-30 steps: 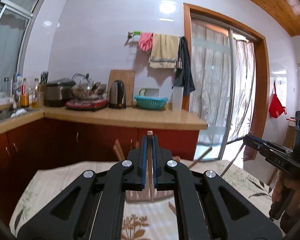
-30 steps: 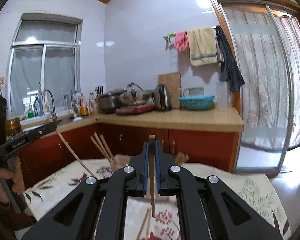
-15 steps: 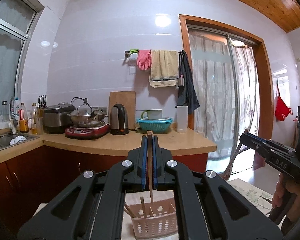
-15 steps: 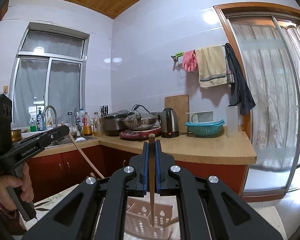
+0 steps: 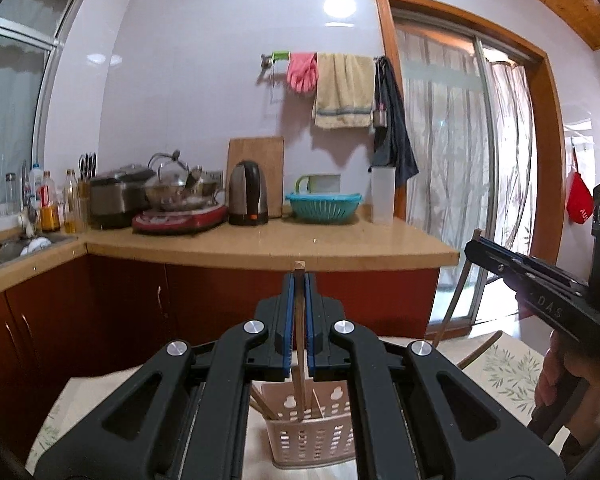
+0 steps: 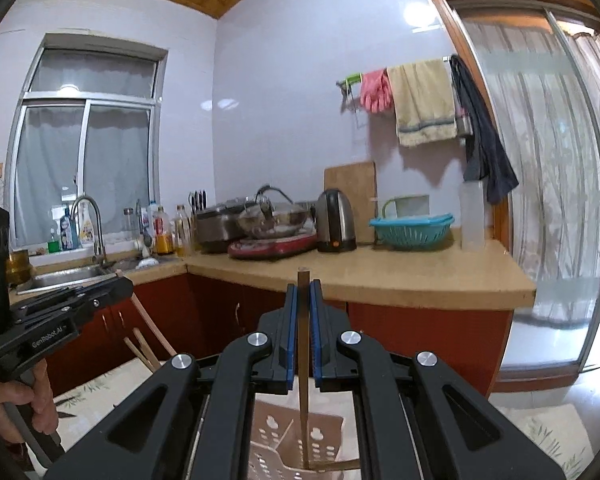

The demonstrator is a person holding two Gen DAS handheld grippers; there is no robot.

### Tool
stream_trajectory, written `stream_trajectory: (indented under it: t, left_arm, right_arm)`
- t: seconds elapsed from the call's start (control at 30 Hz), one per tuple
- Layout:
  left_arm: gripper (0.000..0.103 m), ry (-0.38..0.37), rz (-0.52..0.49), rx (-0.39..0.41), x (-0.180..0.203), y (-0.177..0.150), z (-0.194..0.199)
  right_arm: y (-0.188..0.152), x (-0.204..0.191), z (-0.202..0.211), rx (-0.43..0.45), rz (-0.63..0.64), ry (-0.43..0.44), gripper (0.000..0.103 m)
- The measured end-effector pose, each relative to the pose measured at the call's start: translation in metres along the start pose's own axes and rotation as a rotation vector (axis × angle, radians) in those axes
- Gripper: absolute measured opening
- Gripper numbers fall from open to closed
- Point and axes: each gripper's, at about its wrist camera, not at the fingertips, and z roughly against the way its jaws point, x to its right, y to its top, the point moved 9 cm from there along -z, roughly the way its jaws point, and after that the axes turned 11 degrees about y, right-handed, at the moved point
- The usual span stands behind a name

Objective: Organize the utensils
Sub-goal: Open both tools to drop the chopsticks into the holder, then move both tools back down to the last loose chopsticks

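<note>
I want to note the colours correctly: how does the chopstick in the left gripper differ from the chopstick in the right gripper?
The chopstick in the left gripper is light, pale wood; the chopstick in the right gripper is darker brown. In the right wrist view, the left one slants and the right one stands upright. Both are clamped near the top end, and each lower end reaches down into the pink perforated basket.

Changes since one second ago:
- Left claw (image 5: 299, 312): carried across from above the floral cloth to directly over the pink perforated plastic utensil basket (image 5: 314, 432); its light wooden chopstick (image 5: 300, 360) now hangs with the lower end inside the basket.
- Right claw (image 6: 303, 324): likewise moved; its darker wooden chopstick (image 6: 303, 380) now reaches down into the same basket.
</note>
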Motion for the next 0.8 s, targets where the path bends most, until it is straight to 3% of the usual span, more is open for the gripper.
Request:
stream_trajectory:
  t: [0.2,0.3,0.37,0.5,0.63,0.8]
  left_arm:
    - [0.006,-0.01,-0.014,-0.067,0.004,-0.022,-0.012]
    - [0.017,-0.015,-0.016,-0.074,0.006,-0.027,-0.009]
    - [0.033,-0.012,-0.011,-0.062,0.006,-0.026,-0.003]
    - [0.043,-0.011,-0.007,-0.041,0.008,-0.021,0.012]
    - [0.047,0.0,-0.01,-0.028,0.01,-0.023,0.034]
    - [0.049,0.006,0.016,-0.056,0.008,-0.041,0.06]
  right_arm:
    - [-0.028,0.007,-0.012,-0.075,-0.035,-0.002,0.011]
    - [-0.032,0.007,-0.007,-0.083,-0.051,-0.007,0.024]
    - [-0.03,0.005,-0.001,-0.076,-0.045,-0.011,0.026]
    - [-0.023,-0.003,0.013,-0.068,-0.019,-0.019,0.028]
    - [-0.028,-0.012,0.033,-0.081,-0.006,-0.031,0.029]
    - [-0.058,-0.02,0.062,-0.126,-0.016,-0.057,0.029]
